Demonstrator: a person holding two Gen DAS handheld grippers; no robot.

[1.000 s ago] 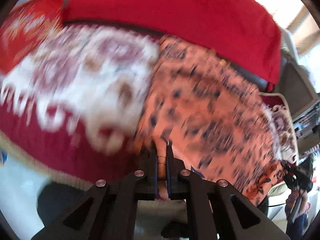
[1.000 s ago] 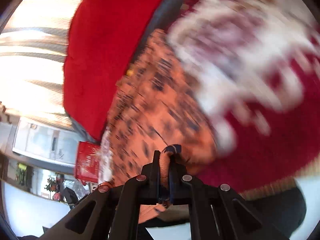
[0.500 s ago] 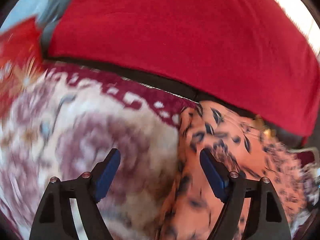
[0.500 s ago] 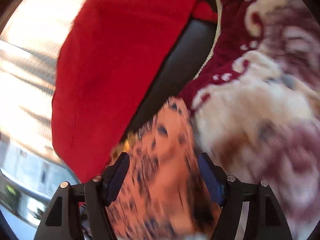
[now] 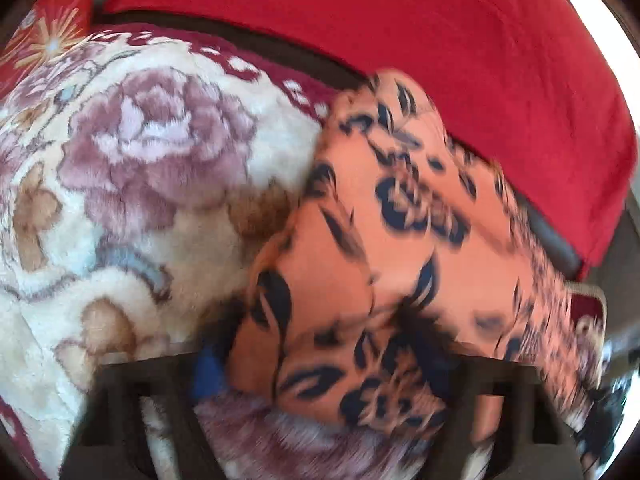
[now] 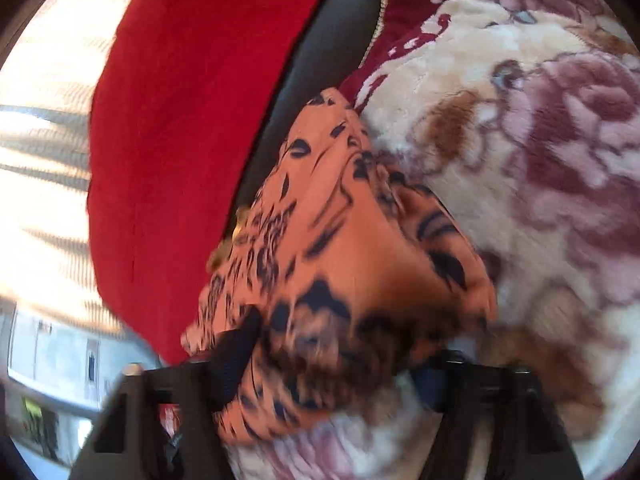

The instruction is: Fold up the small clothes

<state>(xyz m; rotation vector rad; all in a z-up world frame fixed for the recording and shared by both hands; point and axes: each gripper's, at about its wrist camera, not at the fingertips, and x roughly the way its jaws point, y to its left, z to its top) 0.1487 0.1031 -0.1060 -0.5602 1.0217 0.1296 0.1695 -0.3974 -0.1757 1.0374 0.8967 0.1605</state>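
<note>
An orange garment with a dark leaf print (image 5: pixel 392 240) lies on a plush cream and maroon floral blanket (image 5: pixel 132 168). In the left wrist view my left gripper (image 5: pixel 320 376) is open, its jaws wide apart, with a bunched fold of the garment between them. In the right wrist view the same garment (image 6: pixel 340 248) lies folded over, and my right gripper (image 6: pixel 336 372) is open around its near edge. The blue finger pads (image 5: pixel 206 372) are partly hidden by the cloth. The image is motion-blurred.
A red cover (image 5: pixel 400 32) drapes the sofa back behind the blanket, with a dark seat gap (image 6: pixel 320 48) below it. A red patterned cushion (image 5: pixel 48 36) sits at the far left. Bright window light fills the left of the right wrist view (image 6: pixel 40 120).
Both grippers were shut on the garment a second ago, then opened and let it go. They now sit lower and closer, with garment folds between the open jaws.
</note>
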